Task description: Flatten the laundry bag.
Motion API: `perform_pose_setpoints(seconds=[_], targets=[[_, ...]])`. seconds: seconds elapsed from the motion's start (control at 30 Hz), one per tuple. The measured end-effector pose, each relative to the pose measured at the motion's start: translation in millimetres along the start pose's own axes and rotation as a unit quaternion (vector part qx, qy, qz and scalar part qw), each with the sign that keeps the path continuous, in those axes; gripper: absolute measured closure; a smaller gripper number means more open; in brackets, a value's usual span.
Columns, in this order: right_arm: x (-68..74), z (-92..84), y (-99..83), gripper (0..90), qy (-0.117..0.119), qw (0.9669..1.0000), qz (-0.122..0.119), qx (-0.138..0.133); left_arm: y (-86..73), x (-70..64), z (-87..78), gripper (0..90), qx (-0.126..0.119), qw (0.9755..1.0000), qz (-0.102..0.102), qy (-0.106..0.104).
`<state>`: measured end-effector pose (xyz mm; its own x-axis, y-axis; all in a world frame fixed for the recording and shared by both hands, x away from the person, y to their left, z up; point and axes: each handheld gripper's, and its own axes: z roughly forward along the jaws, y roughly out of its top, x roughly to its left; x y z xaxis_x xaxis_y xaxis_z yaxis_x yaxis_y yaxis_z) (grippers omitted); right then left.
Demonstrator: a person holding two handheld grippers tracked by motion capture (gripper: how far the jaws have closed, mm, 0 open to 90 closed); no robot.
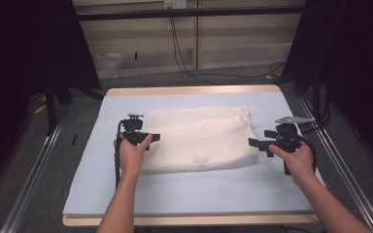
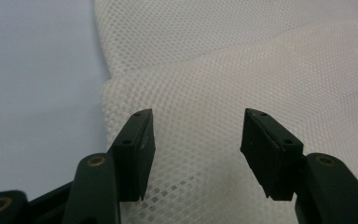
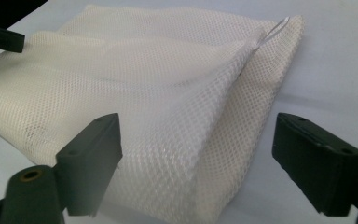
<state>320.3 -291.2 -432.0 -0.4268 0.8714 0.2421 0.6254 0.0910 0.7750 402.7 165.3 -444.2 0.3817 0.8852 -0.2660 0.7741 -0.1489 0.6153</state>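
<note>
left gripper (image 2: 196,140) spread over mesh bag (image 1: 199,138) (weave blurred) | right gripper (image 3: 196,154) spread, bag edge cropped

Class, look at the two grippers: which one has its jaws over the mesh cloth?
The left gripper: its open jaws are over the mesh cloth. The right gripper sits just off its edge.

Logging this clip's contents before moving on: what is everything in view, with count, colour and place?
mesh bag: one, cream-white, folded flat at the middle of the table
table: one, pale blue top with a wooden edge, centre of the room
cables: a few, black, on the grey floor behind the table
left tongs: one, black, open over the bag's left edge
right tongs: one, black, open at the bag's right end
hands: two, holding the tongs
</note>
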Motion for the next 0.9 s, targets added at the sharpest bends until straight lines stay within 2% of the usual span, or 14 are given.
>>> perform_pose_setpoints(seconds=[0.17, 0.23, 0.3, 0.33, 0.37, 0.4, 0.43, 0.47, 0.5, 0.53, 0.6, 0.67, 0.77, 0.9], targets=[[1.5, 2.0, 7.7, 13.1, 0.013, 0.9998, 0.002, 0.015, 1.4, -1.0, 0.5, 50.0, -0.013, 0.9998, -0.008, 0.009], [1.4, 4.2, 9.1, 13.5, 0.016, 0.9997, 0.003, 0.017, 1.1, -1.8, 1.1, 53.7, -0.009, 0.9998, -0.004, 0.014], [0.1, 7.6, 8.1, 15.9, 0.021, 0.9996, 0.008, 0.017, -0.4, -2.9, 2.5, 58.9, -0.004, 1.0, 0.0, 0.009], [-0.1, 9.8, 6.7, 17.1, 0.023, 0.9995, 0.011, 0.021, -1.3, -3.4, 2.5, 61.1, 0.002, 0.9999, 0.008, 0.011], [-0.1, 11.7, 4.4, 20.2, 0.024, 0.9994, 0.015, 0.02, -1.7, -4.0, 2.7, 64.7, 0.007, 0.9999, 0.012, 0.01], [1.3, 15.4, -0.8, 25.7, 0.029, 0.9991, 0.017, 0.026, -3.0, -6.1, 2.1, 74.9, 0.008, 0.9999, 0.013, -0.003], [1.3, 15.4, -0.8, 25.7, 0.029, 0.9991, 0.017, 0.026, -3.0, -6.1, 2.1, 78.9, 0.008, 0.9999, 0.013, -0.003], [2.0, 17.1, -2.1, 27.5, 0.03, 0.999, 0.016, 0.03, -3.2, -7.8, 0.8, 78.9, 0.007, 0.9998, 0.015, -0.01], [3.6, 18.9, -4.0, 33.3, 0.031, 0.9989, 0.014, 0.033, -2.9, -9.1, -1.2, 83.8, 0.004, 0.9997, 0.02, -0.012], [5.6, 19.6, -5.3, 38.4, 0.031, 0.999, 0.006, 0.033, -2.9, -10.9, -2.8, 89.1, -0.001, 0.9996, 0.016, -0.024], [8.8, 19.3, -6.9, 46.3, 0.033, 0.999, 0.0, 0.03, -3.8, -14.3, -5.2, 90.0, -0.008, 0.9989, 0.021, -0.042], [11.3, 16.4, -8.7, 57.5, 0.026, 0.9993, 0.006, 0.024, -4.1, -18.3, -8.0, 90.0, -0.005, 0.9985, 0.034, -0.043], [11.5, 12.2, -9.5, 72.3, 0.032, 0.9991, 0.019, 0.02, -3.1, -19.6, -15.9, 90.0, -0.018, 0.9978, 0.034, -0.053], [16.1, 8.8, -11.8, 79.3, 0.027, 0.9996, 0.007, 0.008, -4.4, -16.3, -26.4, 90.0, -0.038, 0.9964, 0.032, -0.068]])
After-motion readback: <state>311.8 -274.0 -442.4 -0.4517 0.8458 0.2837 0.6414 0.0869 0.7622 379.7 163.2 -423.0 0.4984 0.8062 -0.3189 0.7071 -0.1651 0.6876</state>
